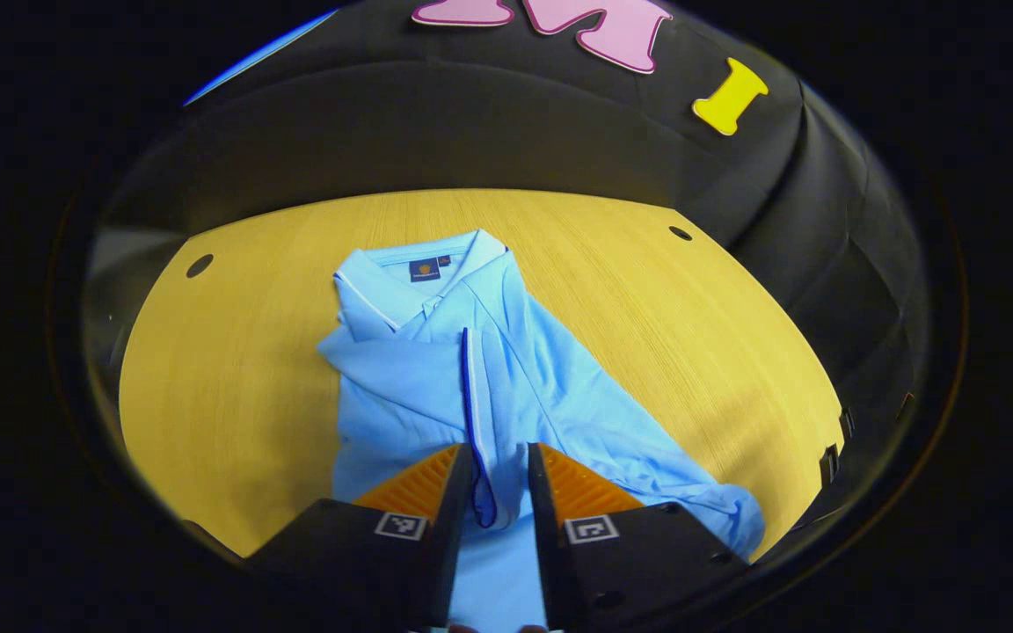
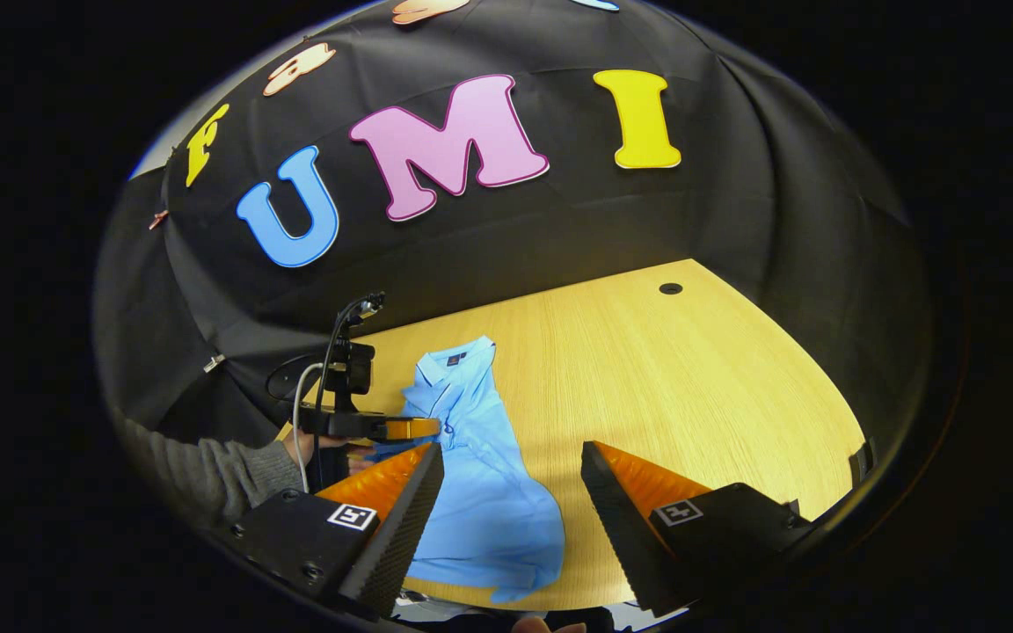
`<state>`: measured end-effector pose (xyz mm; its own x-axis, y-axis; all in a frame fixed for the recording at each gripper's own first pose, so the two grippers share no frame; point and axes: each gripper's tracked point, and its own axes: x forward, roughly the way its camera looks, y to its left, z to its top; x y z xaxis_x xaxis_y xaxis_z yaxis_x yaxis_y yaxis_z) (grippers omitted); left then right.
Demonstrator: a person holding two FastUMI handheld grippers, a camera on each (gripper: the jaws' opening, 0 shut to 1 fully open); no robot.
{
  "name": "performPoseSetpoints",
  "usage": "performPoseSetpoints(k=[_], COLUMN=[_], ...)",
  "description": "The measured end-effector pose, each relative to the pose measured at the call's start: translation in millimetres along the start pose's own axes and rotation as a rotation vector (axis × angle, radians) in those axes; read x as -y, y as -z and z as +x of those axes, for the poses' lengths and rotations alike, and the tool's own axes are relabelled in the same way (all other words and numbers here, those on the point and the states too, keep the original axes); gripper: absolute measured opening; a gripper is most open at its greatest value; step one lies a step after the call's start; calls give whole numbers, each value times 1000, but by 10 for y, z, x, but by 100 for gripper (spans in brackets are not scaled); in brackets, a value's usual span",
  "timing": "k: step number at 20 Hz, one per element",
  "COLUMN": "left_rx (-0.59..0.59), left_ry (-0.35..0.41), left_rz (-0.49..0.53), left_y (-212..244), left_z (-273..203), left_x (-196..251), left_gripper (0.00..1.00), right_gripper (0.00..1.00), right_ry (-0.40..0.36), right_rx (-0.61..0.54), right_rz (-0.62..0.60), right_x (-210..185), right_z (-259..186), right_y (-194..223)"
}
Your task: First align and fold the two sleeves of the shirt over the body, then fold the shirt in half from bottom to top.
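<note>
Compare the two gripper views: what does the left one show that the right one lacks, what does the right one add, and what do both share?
Left gripper view: the left gripper nearly closed around a dark-trimmed sleeve edge.

Right gripper view: the right gripper open above the table, and a grey sleeve holding the other gripper.

Both: the blue shirt lying on the wooden table, collar farthest away.

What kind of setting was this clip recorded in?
Most likely a staged recording booth, not a home: black cloth wall draped behind, a bare wooden table with cable holes, and a light blue polo shirt laid out between the handheld grippers.
</note>
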<state>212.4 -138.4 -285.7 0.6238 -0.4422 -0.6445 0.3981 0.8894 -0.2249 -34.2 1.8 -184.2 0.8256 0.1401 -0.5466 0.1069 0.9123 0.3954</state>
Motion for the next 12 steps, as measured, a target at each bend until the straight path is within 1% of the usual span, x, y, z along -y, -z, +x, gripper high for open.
performPoseSetpoints(k=[1, 2, 4, 5, 7, 8, 10, 12], left_rx=[8, 17, 45, 62, 95, 118, 163, 195], left_ry=[-26, -53, -110, -134, -194, -209, -217, -205], left_rz=[10, 20, 43, 52, 86, 97, 102, 77], left_y=[-24, -41, -101, -123, -163, -169, -119, 14], left_z=[-16, -37, -121, -194, -418, -556, -889, -1240], left_x=[-46, -95, -204, -244, -373, -413, -452, -466], left_gripper=[49, 60, 70, 71, 77, 84, 85, 85], right_gripper=[98, 98, 98, 98, 98, 98, 98, 98], right_ry=[-2, -5, -11, -13, -14, -11, 1, 18], right_rx=[0, -1, -2, -2, -5, -16, -42, -75], right_rz=[-2, -4, -7, -10, -17, -24, -50, -88], right_x=[-9, -21, -49, -56, -50, -28, 39, 151], right_z=[-1, 1, -6, -10, -19, -37, -73, -122], right_y=[-1, -6, -8, -14, -19, 4, 100, 233])
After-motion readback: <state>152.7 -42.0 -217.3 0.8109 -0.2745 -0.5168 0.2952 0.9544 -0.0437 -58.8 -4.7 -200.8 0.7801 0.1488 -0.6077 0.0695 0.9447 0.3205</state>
